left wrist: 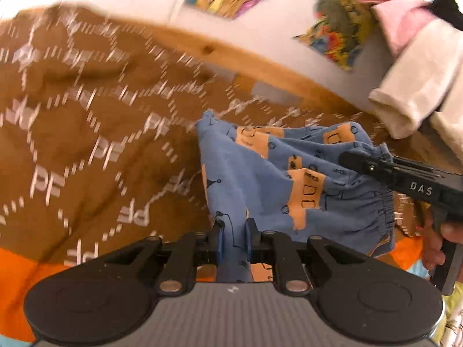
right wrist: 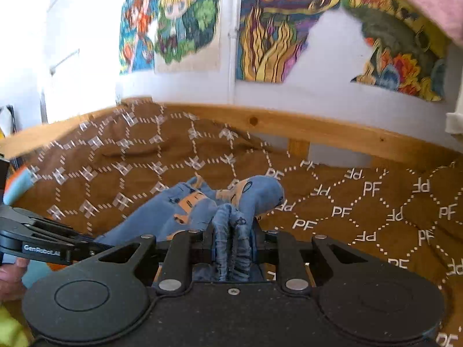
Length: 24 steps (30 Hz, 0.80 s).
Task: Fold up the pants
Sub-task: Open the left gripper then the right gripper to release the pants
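Note:
The pants are small, blue with orange bus prints, and hang bunched above a brown bedspread. My left gripper is shut on a fold of the blue cloth. My right gripper is shut on the gathered elastic waistband of the pants. In the left wrist view the right gripper reaches in from the right and holds the waistband edge. In the right wrist view the left gripper shows at the left edge. The cloth stretches between the two grippers.
The brown bedspread with white "PF" print covers the bed. A wooden bed rail runs along the far side below a white wall with colourful posters. Pink and cream folded cloth lies at the upper right.

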Tool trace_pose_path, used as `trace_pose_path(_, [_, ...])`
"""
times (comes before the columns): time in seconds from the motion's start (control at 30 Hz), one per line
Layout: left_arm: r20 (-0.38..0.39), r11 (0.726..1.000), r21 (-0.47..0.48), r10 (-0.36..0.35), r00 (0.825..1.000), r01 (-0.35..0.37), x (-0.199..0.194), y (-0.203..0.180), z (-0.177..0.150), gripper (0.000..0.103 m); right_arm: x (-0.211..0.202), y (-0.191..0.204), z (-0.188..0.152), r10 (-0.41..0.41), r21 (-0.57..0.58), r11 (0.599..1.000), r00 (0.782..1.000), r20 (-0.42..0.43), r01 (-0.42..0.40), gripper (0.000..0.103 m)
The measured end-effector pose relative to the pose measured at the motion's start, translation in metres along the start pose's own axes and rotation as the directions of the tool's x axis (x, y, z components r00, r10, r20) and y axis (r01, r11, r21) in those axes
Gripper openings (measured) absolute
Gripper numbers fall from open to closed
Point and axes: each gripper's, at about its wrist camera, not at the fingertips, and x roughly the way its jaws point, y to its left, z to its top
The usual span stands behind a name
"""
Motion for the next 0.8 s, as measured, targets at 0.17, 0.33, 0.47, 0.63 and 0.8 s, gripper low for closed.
trace_pose_path(0.17, [-0.092,0.999,-0.019,0.044,0.995,-0.046,0.028,0.020,-0.018,0.018,0.052,-0.003,-0.030,-0.027,0.018,0.999,0.993,-0.118,0.029,0.022])
trace_pose_path(0.33, [-0.100,0.999,-0.010,0.046,0.994,-0.048,0.027,0.022,-0.020,0.029,0.064,-0.021,-0.057,-0.053,0.110,0.991,0.986,-0.156,0.070,0.033])
trace_pose_path(0.47, [-0.102,0.998,-0.030,0.049,0.994,-0.053,0.026,0.025,-0.021,0.034,0.060,-0.022,-0.055,-0.074,0.086,0.993,0.987,-0.144,0.087,0.045])
trace_pose_path(0.63, [-0.109,0.997,-0.031,0.072,0.991,-0.076,0.024,0.025,-0.021,0.058,0.053,-0.018,-0.056,-0.097,0.071,0.992,0.987,-0.129,0.107,0.064])
trace_pose_path(0.8, [-0.098,0.996,-0.017,0.088,0.991,-0.090,0.017,0.018,-0.021,0.090,0.040,-0.016,-0.055,-0.139,0.077,0.986,0.986,-0.093,0.146,0.086])
